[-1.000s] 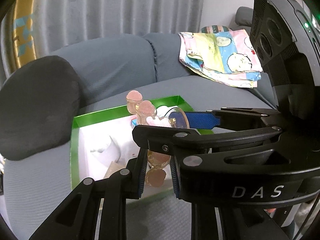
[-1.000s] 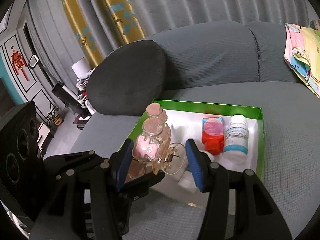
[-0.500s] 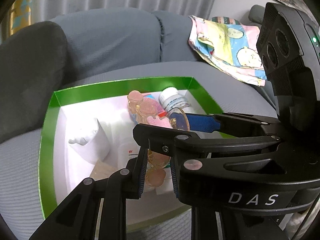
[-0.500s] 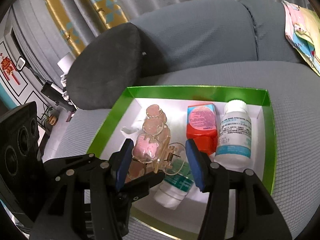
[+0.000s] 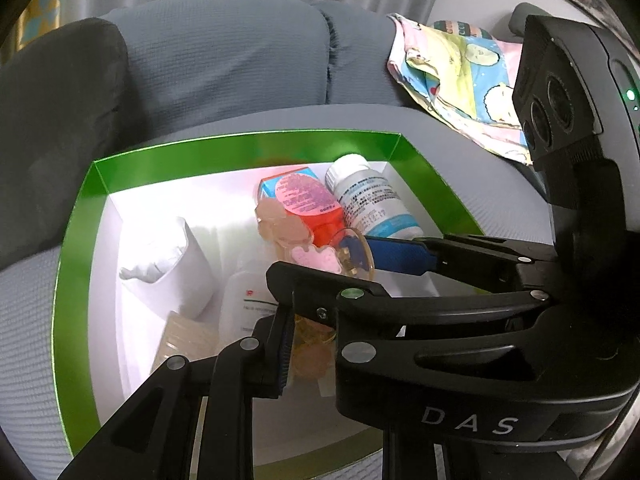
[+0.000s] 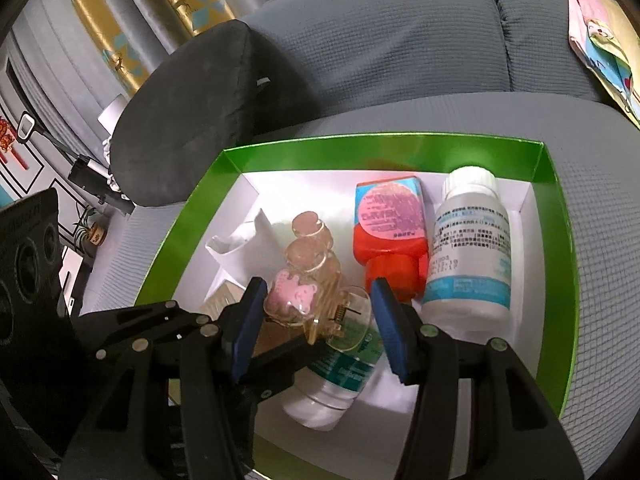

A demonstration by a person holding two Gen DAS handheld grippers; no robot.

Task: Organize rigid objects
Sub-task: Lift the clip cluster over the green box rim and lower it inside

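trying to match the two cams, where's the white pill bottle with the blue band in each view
Left wrist: pill bottle right of centre, lying at the green box's far right, beside the red box.
Right wrist: pill bottle right of centre, along the right wall.
Shared landmark: green box.

One green box (image 6: 554, 264) sits on one grey sofa (image 6: 400, 40). Inside it lie three bottles: one red (image 6: 390, 236), one white with a blue label band (image 6: 470, 256), one white with a green label (image 6: 340, 376). There is also one white cup (image 5: 172, 264) on its side and one clear hair clip (image 6: 304, 292) with a pink bear. One dark cushion (image 6: 188, 112), one patterned cloth (image 5: 460, 80)
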